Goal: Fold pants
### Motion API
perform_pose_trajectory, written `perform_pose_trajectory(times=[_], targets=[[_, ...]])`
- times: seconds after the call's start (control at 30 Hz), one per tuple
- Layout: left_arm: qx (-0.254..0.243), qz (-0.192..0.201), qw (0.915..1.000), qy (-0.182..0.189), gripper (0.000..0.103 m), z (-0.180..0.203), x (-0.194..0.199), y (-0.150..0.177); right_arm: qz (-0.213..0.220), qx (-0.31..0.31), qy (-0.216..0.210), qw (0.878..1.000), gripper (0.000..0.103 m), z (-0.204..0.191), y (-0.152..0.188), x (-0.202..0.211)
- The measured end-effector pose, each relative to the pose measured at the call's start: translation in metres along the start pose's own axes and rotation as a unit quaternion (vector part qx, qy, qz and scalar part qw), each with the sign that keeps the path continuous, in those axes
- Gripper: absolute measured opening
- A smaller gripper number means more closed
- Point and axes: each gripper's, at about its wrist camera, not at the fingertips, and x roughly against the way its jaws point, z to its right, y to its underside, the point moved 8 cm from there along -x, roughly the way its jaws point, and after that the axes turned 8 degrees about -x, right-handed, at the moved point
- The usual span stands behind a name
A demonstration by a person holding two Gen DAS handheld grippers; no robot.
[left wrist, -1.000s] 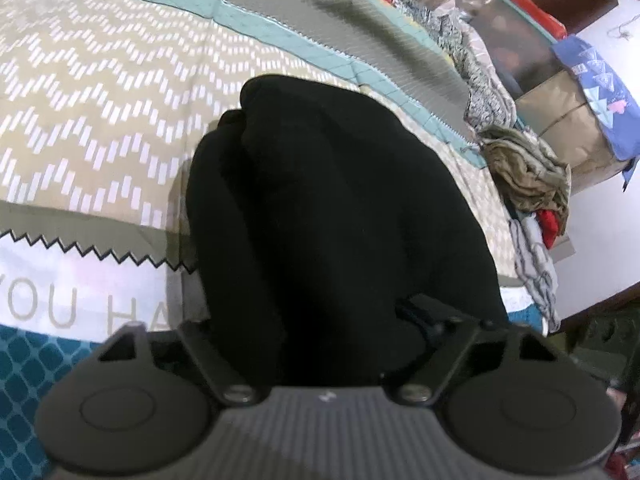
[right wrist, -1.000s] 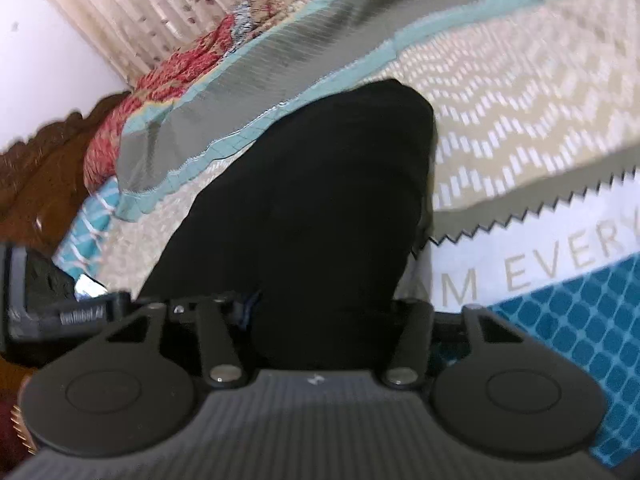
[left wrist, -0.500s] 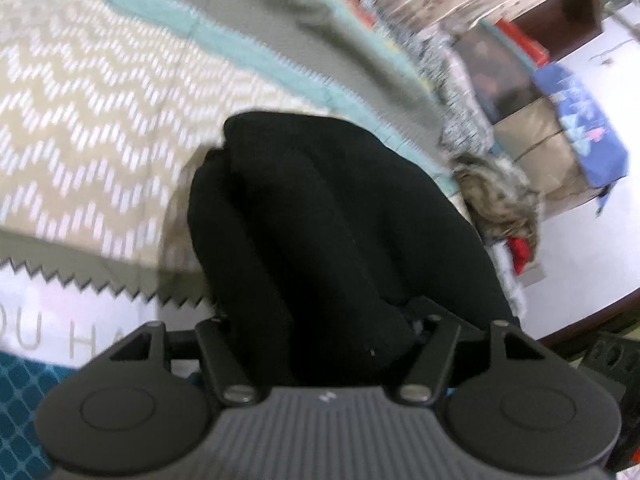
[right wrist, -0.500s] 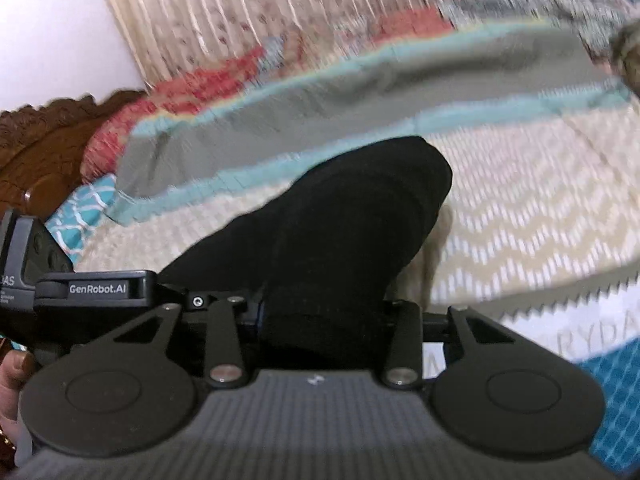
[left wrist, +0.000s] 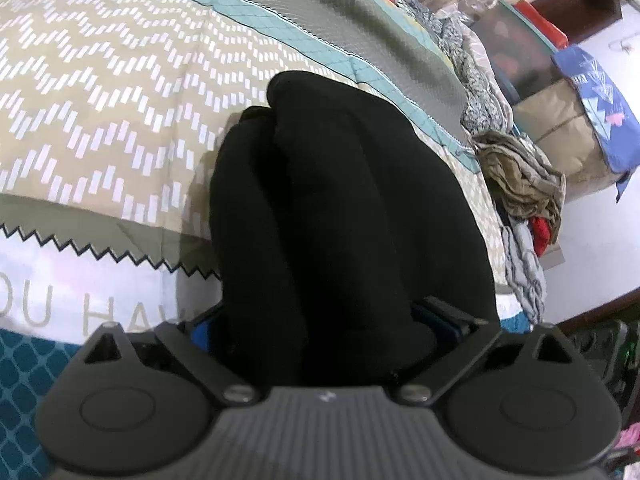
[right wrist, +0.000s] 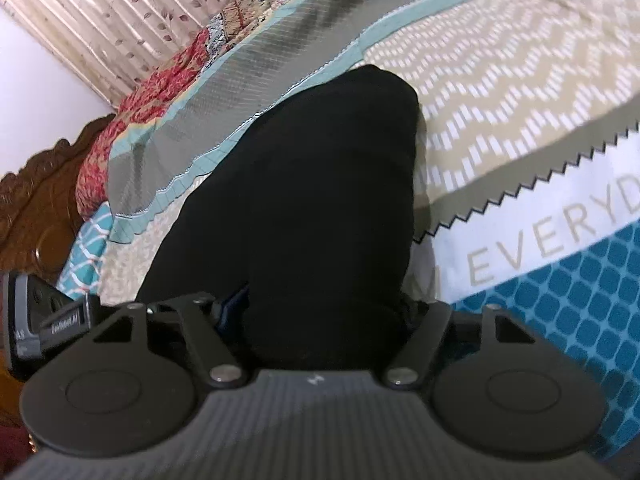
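The black pants (left wrist: 344, 216) could slip out and fall in a messy heap on the bedspread (left wrist: 104, 92), because the cloth is thick and bunched and each gripper only pinches one end of it. If one gripper pulls harder than the other, the fold could also come out crooked. The left gripper (left wrist: 320, 344) has its fingers closed partway around a fat wad of the pants, so the cloth fills the gap between them. The right gripper (right wrist: 320, 328) does the same with its own wad of the pants (right wrist: 320, 184). The pants hang from both grippers and reach out over the patterned bedspread (right wrist: 520, 92), with their far end near the teal stripe
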Motion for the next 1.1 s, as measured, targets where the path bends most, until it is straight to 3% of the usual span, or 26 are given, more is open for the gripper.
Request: perform_pose_trajectory(times=[0.37, 1.1], targets=[[-0.021, -0.007, 0.9997, -0.007, 0.100, 0.0029, -0.0037, 0.0015, 0.008, 0.011, -0.011, 1.000, 0.082, -0.0065, 0.0029, 0.0016], [-0.037, -0.012, 0.9992, -0.008, 0.103, 0.0097, -0.0088, 0.0050, 0.015, 0.006, -0.016, 1.000, 0.082, -0.0056, 0.0039, 0.0008]])
